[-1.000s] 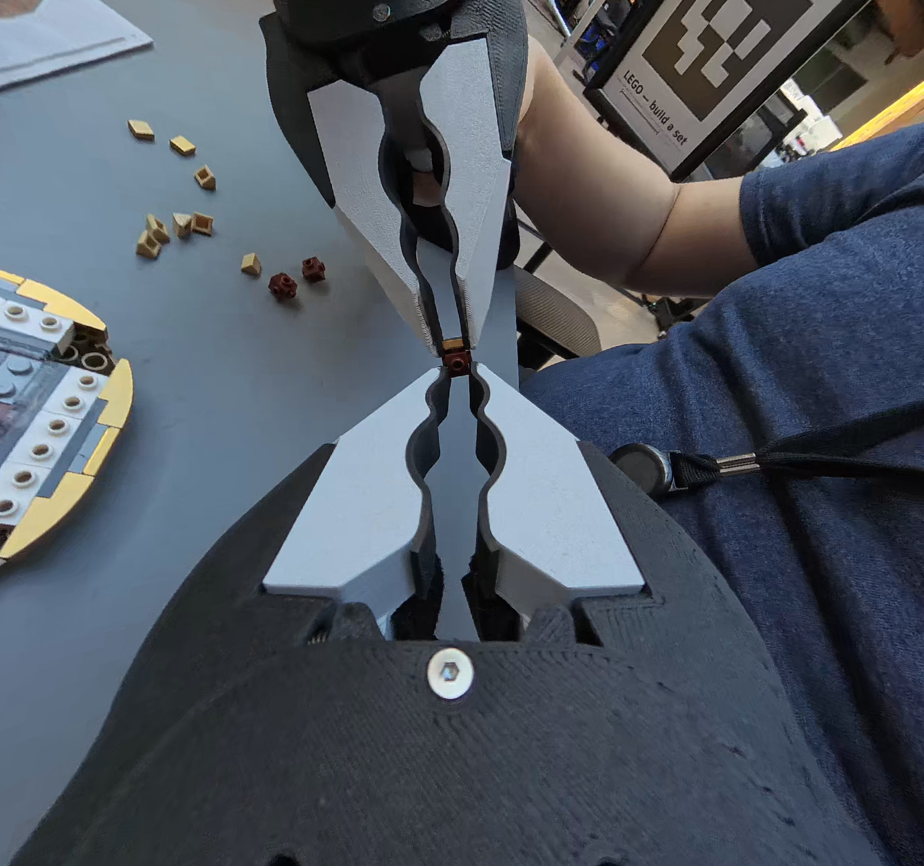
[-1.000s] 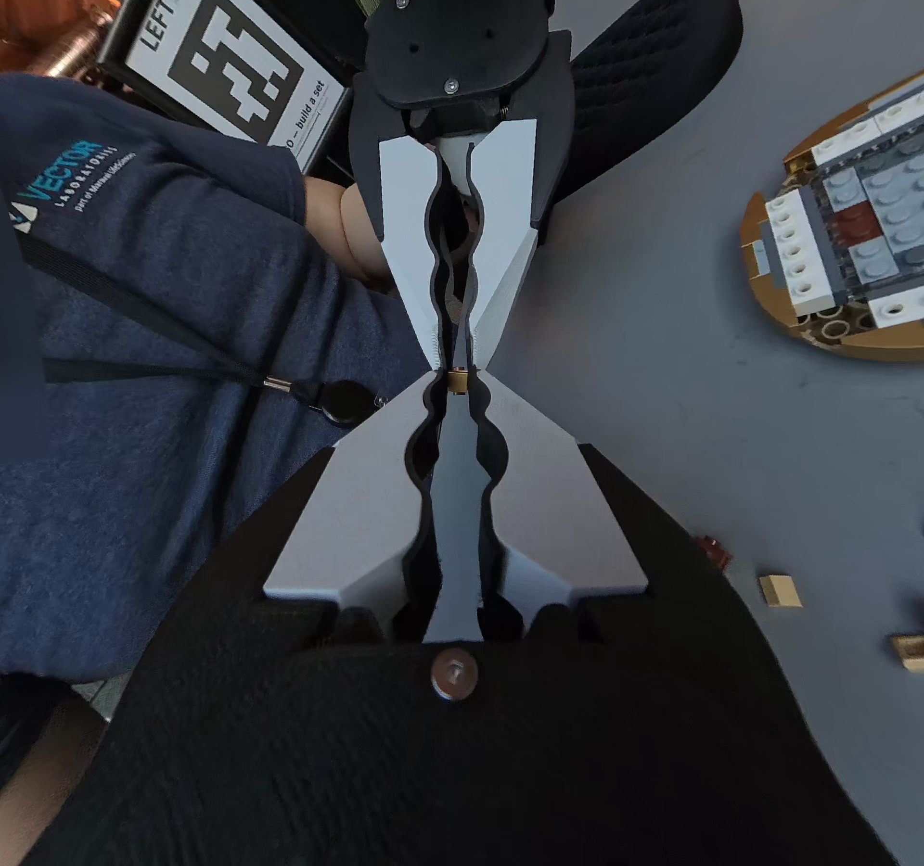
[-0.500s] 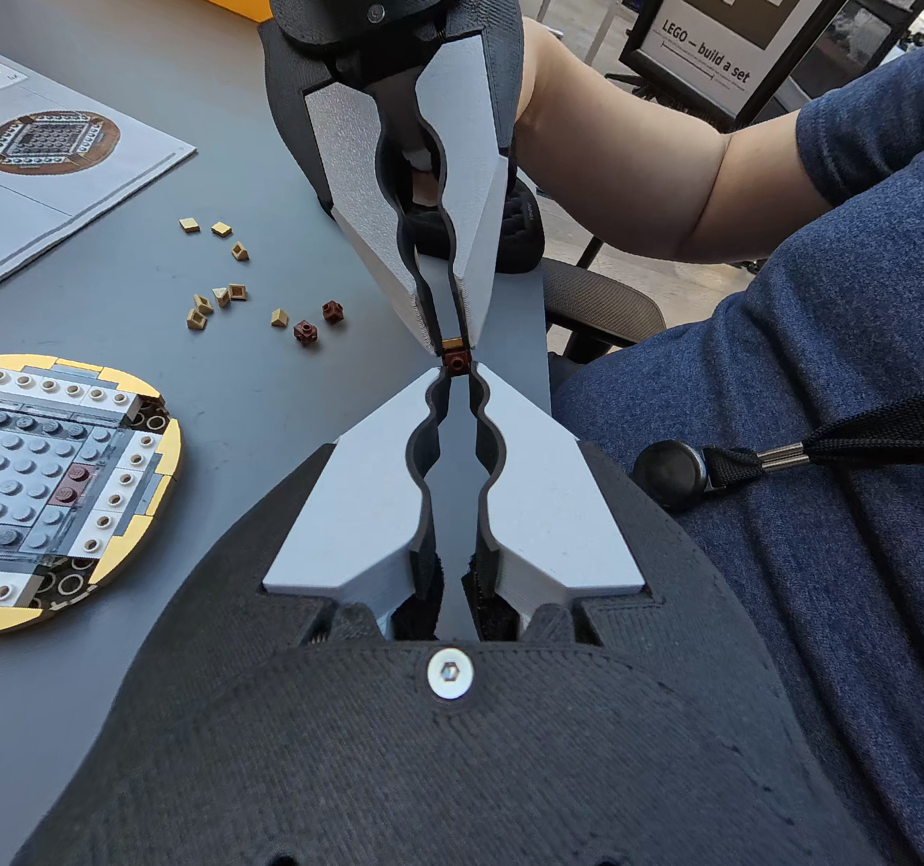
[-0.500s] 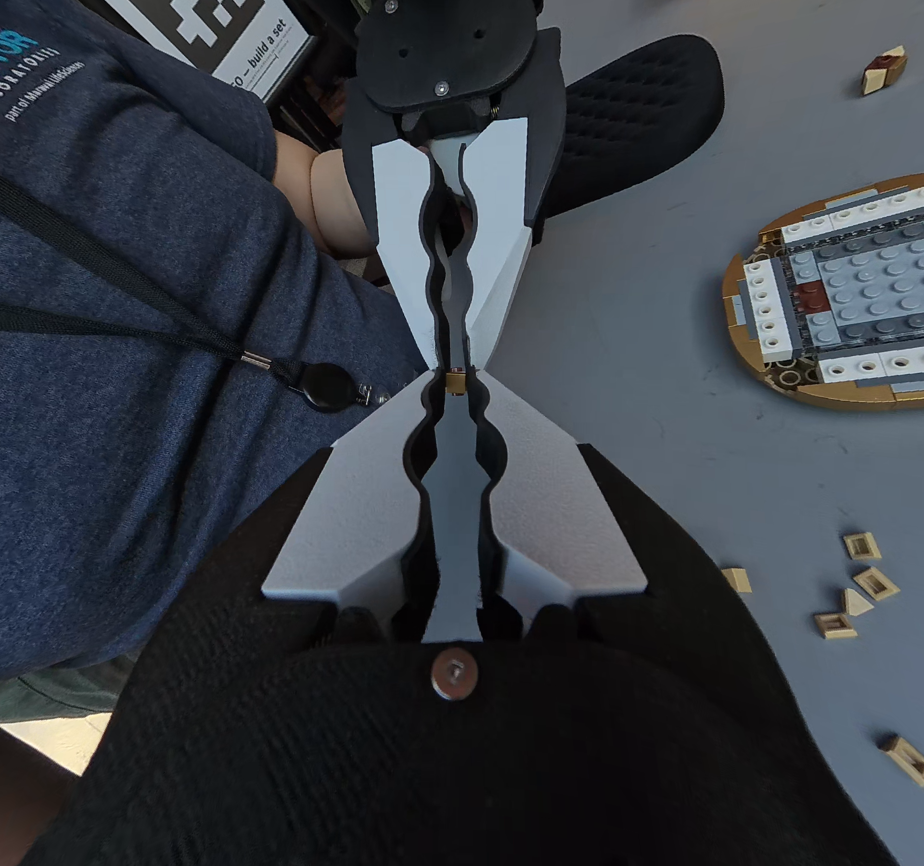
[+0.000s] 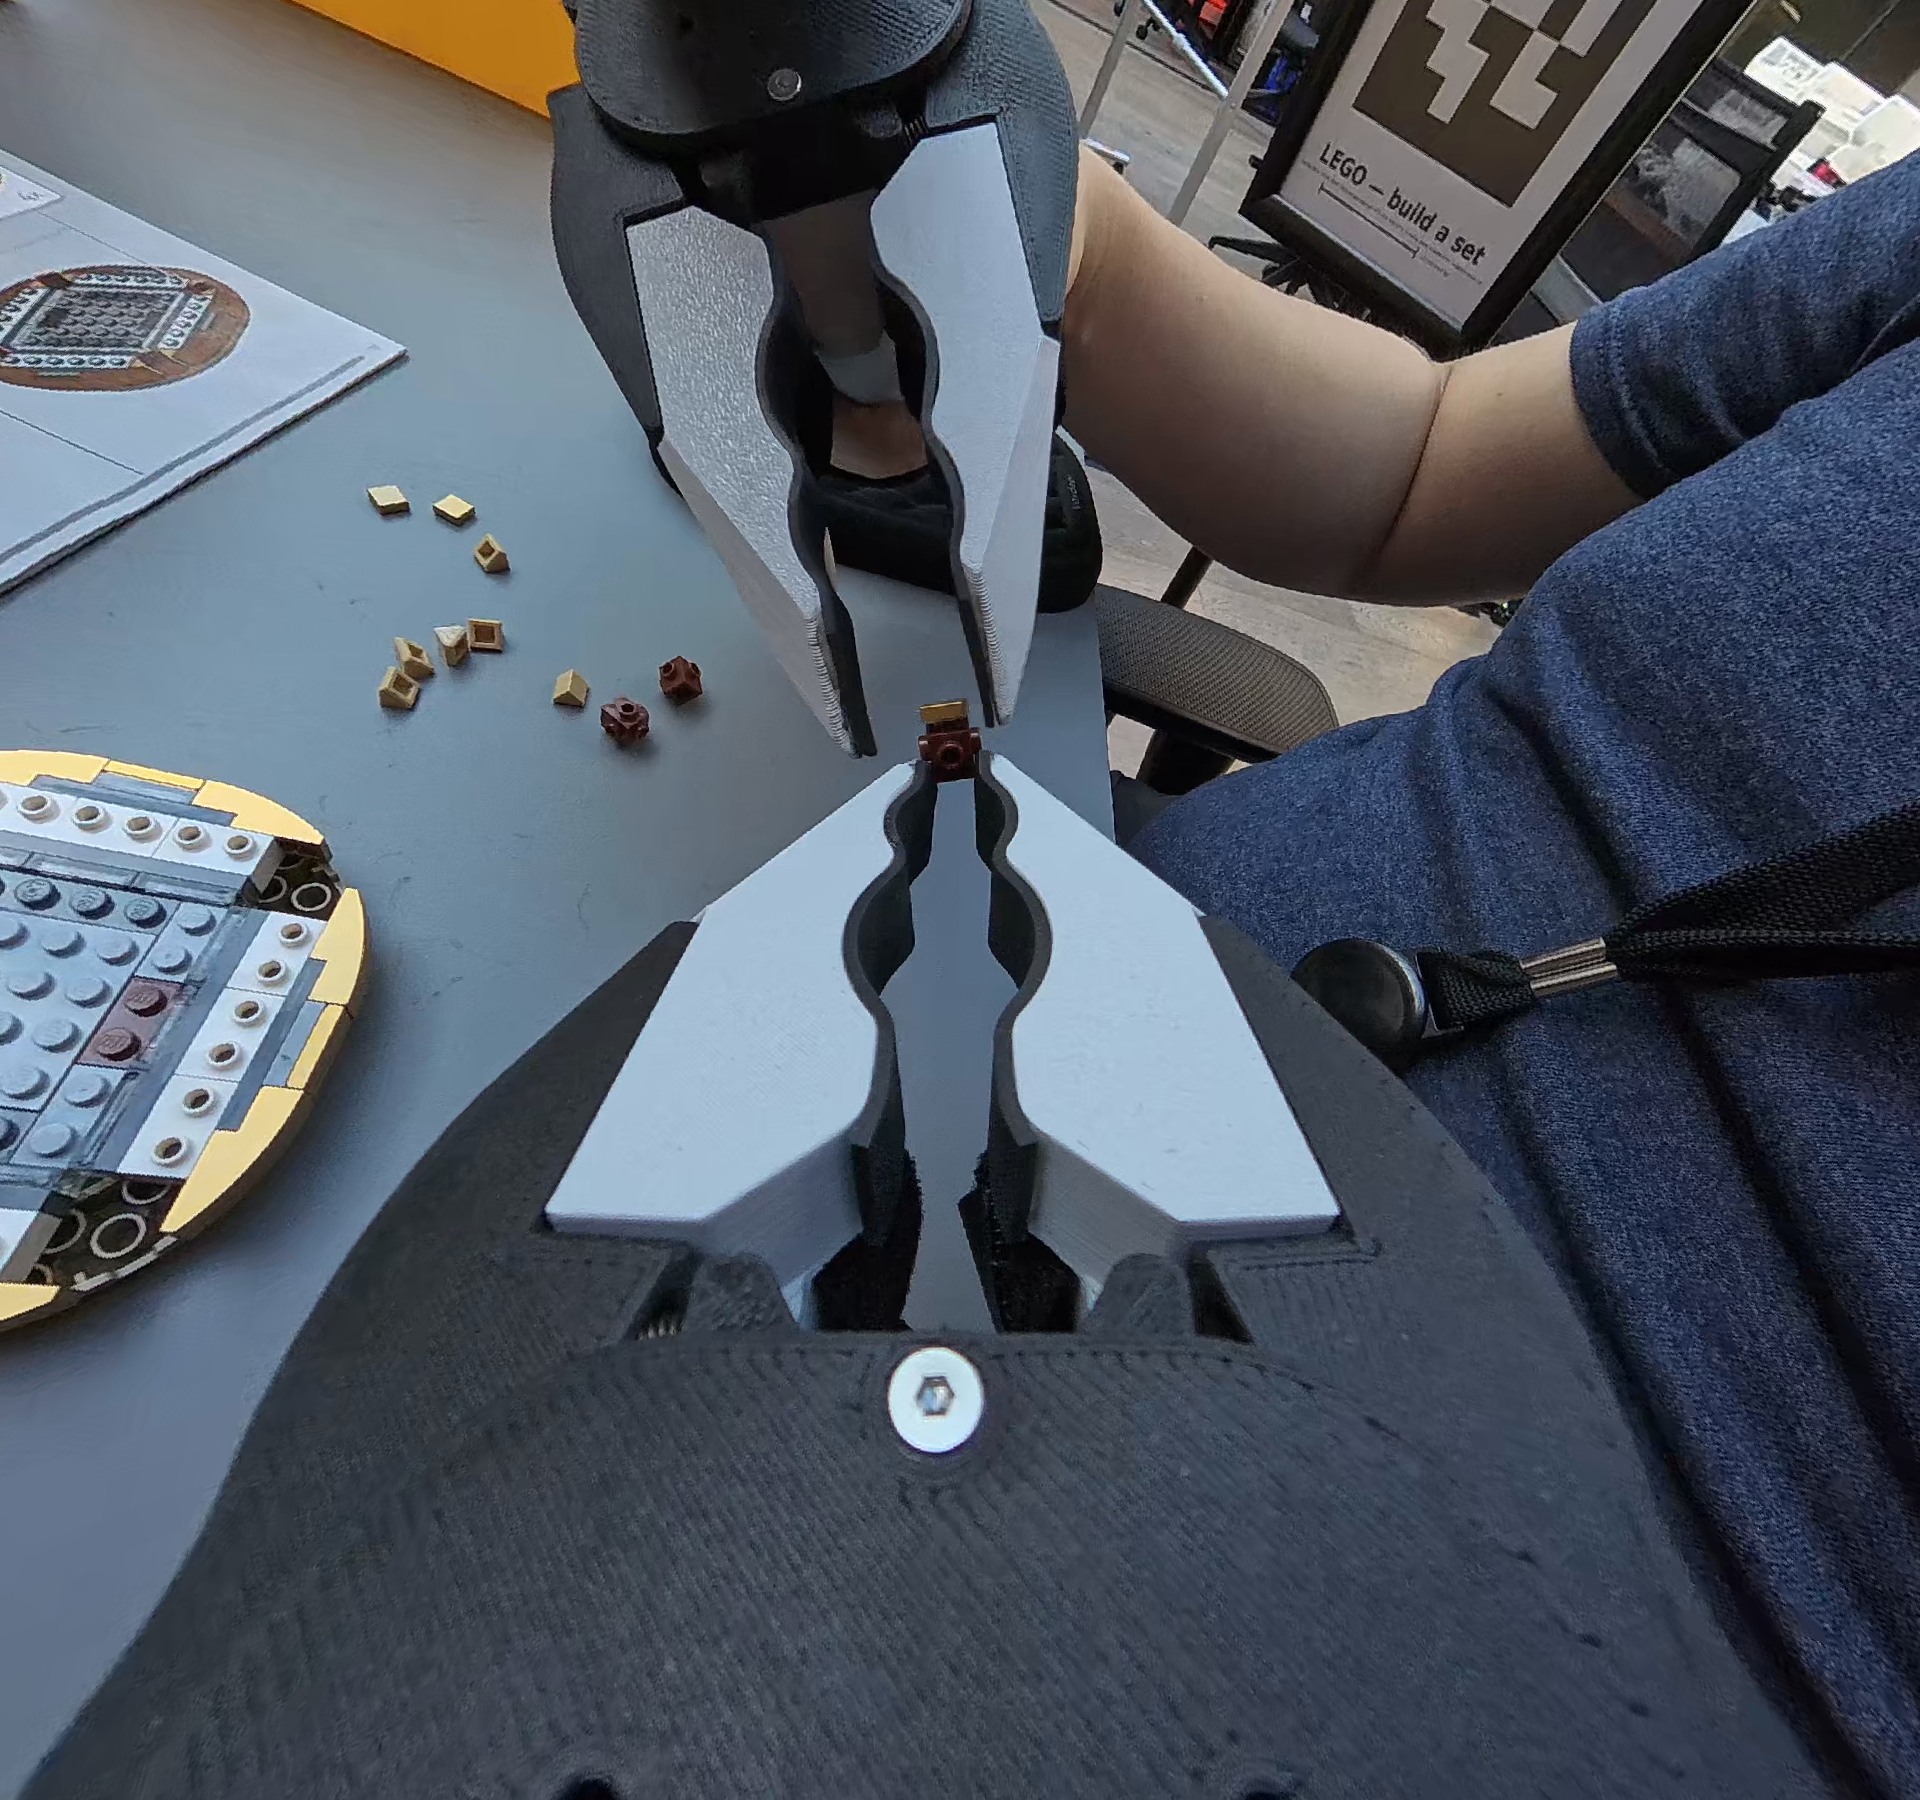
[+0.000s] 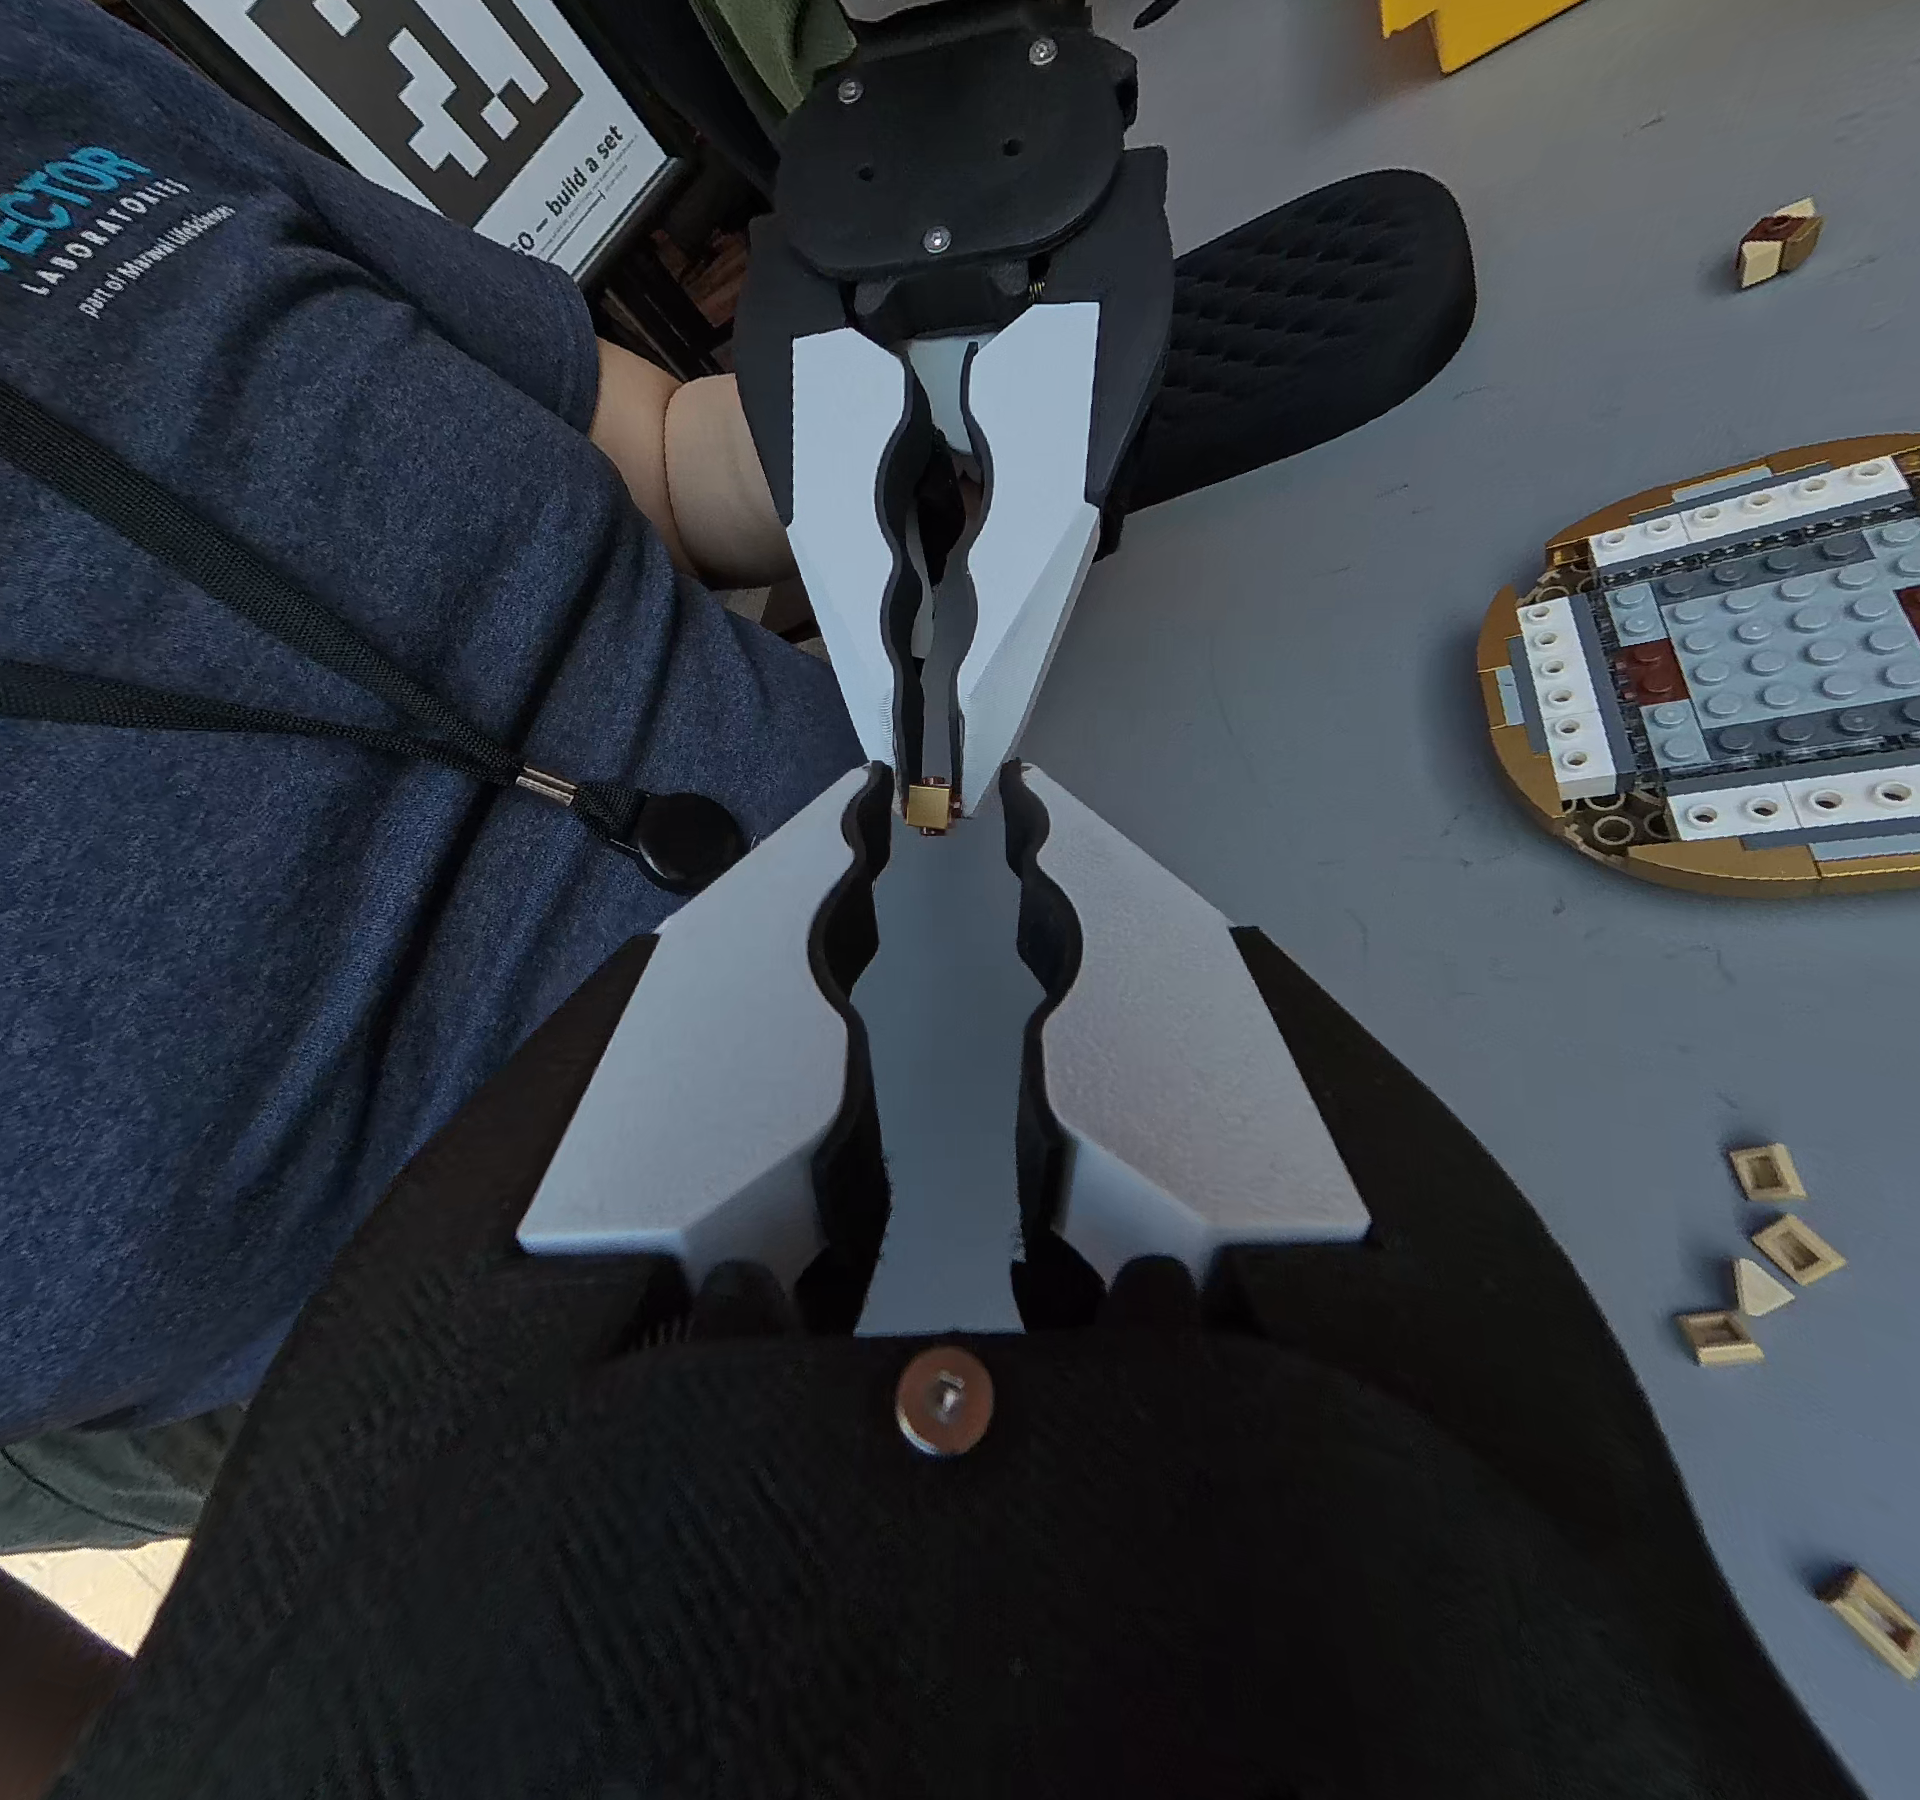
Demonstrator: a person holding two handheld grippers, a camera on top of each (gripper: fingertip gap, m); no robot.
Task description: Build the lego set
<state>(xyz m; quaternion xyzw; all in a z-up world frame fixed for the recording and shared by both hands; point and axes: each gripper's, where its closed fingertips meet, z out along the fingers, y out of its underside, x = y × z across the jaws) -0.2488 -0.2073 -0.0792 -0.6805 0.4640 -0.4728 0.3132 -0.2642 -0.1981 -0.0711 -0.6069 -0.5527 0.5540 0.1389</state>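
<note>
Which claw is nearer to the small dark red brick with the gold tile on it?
Left. The left claw is shut on the dark red brick; the right claw is open around its gold tile, apparently not gripping.

Lab workspace: grey table, framed marker sign, office chairs behind.

Close wrist views, facing each other

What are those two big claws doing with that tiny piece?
A person holds two grey claws tip to tip above the grey table. The left claw pinches a tiny dark red studded brick with a small gold tile on top. The right claw is open around it. The round gold-edged Lego model and loose tan pieces wait on the table.
</note>
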